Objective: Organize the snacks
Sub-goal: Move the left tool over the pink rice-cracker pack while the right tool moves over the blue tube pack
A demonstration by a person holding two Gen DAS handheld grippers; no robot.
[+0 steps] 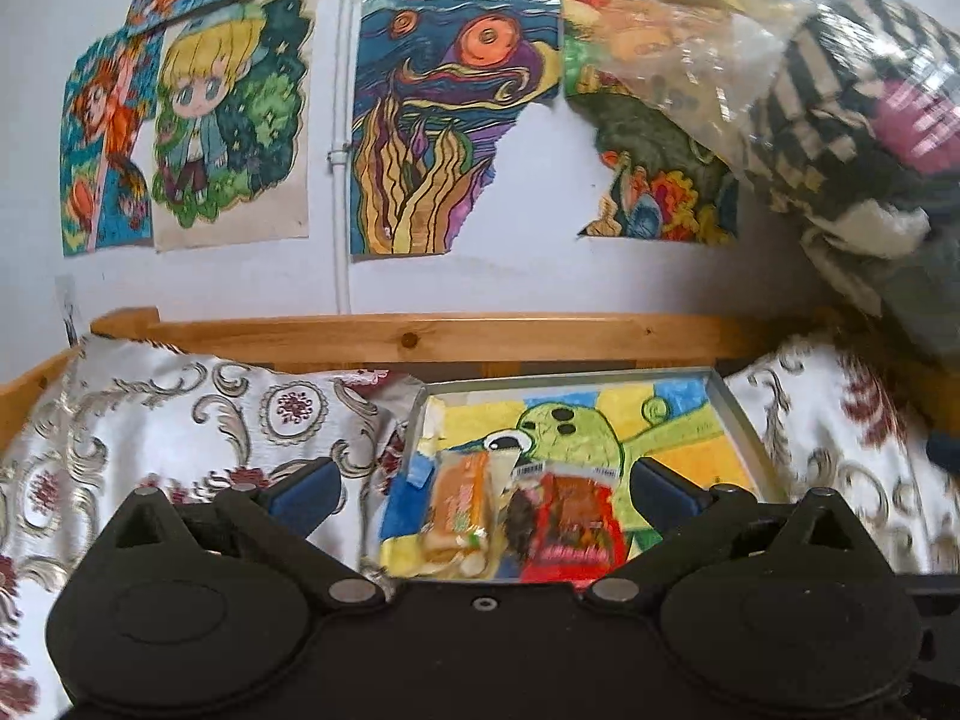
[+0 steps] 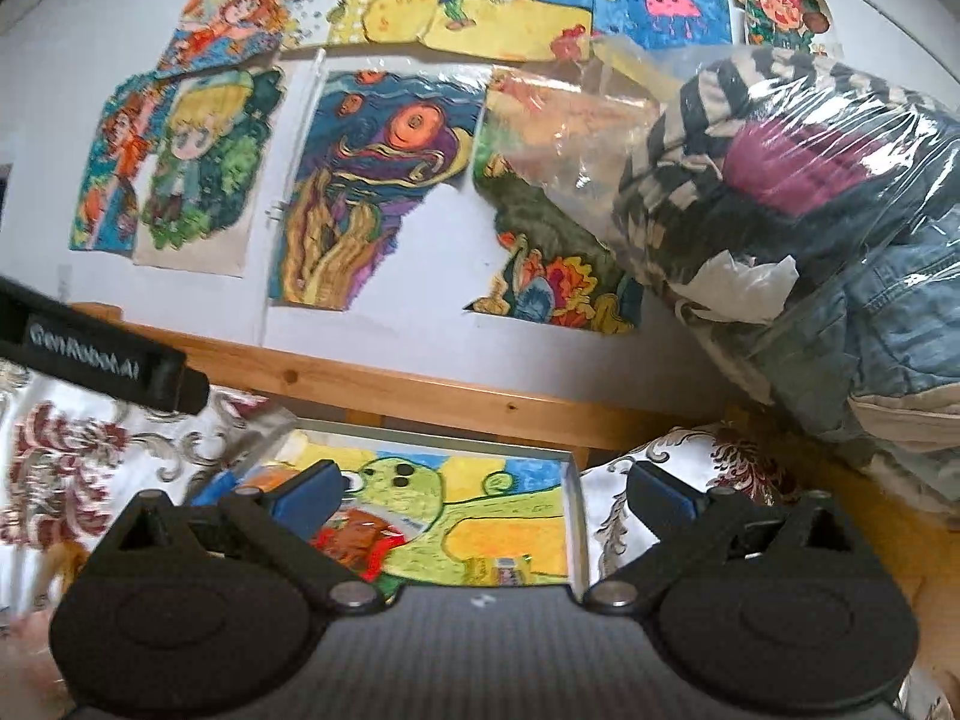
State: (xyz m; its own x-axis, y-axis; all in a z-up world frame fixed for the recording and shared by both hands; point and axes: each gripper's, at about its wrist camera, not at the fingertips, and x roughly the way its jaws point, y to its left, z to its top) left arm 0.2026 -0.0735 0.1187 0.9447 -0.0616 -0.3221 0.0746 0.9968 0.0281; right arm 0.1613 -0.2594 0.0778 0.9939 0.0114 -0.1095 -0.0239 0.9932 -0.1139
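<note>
A shallow metal tray (image 1: 729, 414) lined with a drawing of a green creature lies on the patterned cloth. In its near left part an orange snack packet (image 1: 459, 504) and a red snack packet (image 1: 570, 531) lie side by side. My left gripper (image 1: 483, 486) hovers just in front of them, open, with nothing between its fingers. In the right wrist view the tray (image 2: 573, 510) holds the red packet (image 2: 354, 540) and a small wrapped snack (image 2: 504, 570) near its front edge. My right gripper (image 2: 486, 492) is open and empty over the tray. The left gripper's body (image 2: 120, 360) juts in from the left.
A white cloth with red and silver patterns (image 1: 180, 420) covers the surface on both sides of the tray. A wooden rail (image 1: 420, 336) runs behind it below a wall of coloured drawings (image 1: 432, 138). A clear plastic bag of clothes (image 2: 810, 210) bulks at the right.
</note>
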